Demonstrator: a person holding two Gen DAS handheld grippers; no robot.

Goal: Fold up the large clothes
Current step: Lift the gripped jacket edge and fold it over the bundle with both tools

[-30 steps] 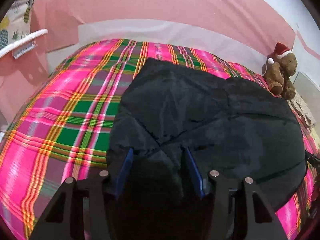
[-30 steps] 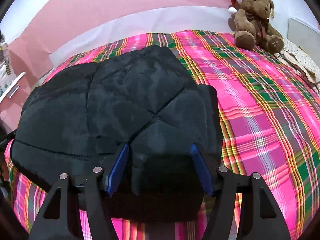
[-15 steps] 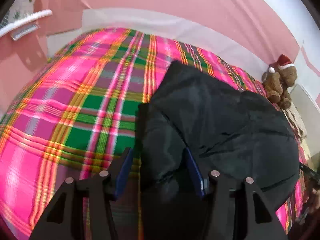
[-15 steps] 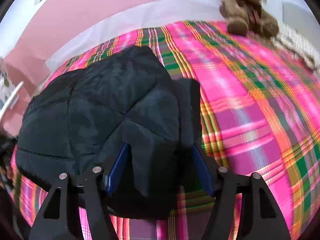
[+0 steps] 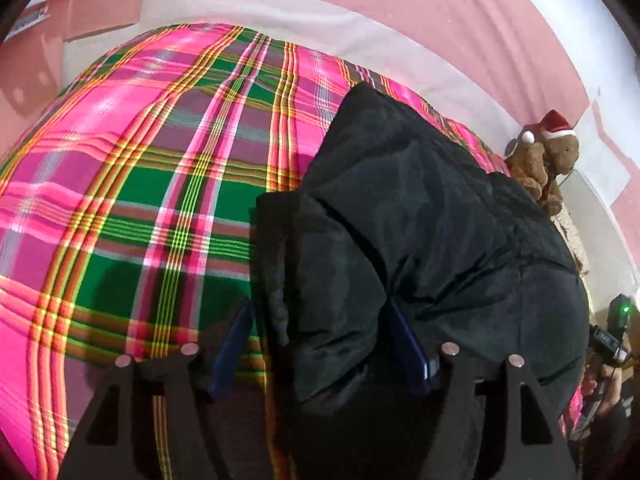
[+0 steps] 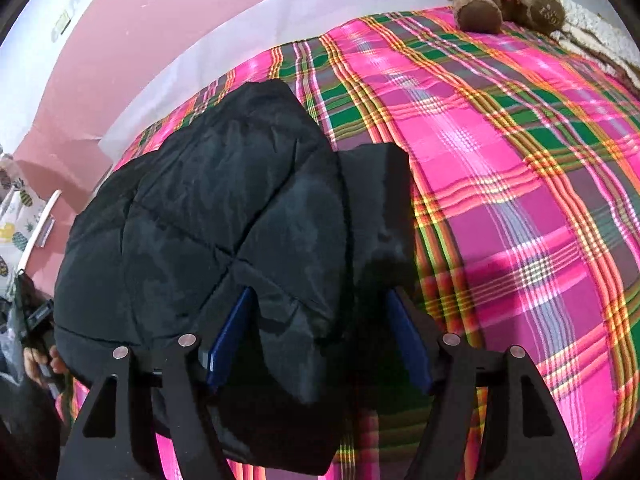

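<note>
The black quilted jacket (image 5: 420, 240) lies folded in on itself as a bulky bundle on the plaid-covered bed (image 5: 140, 180). Fabric is dark, puffy, with stitched seams. In the left wrist view it fills the 3 to 6 o'clock area. A flat panel (image 6: 376, 200) protrudes from the bundle's side.

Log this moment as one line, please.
left gripper: jaws just opening, jacket edge between | right gripper: jaws just opening, jacket edge between | jacket: folded over on plaid blanket
</note>
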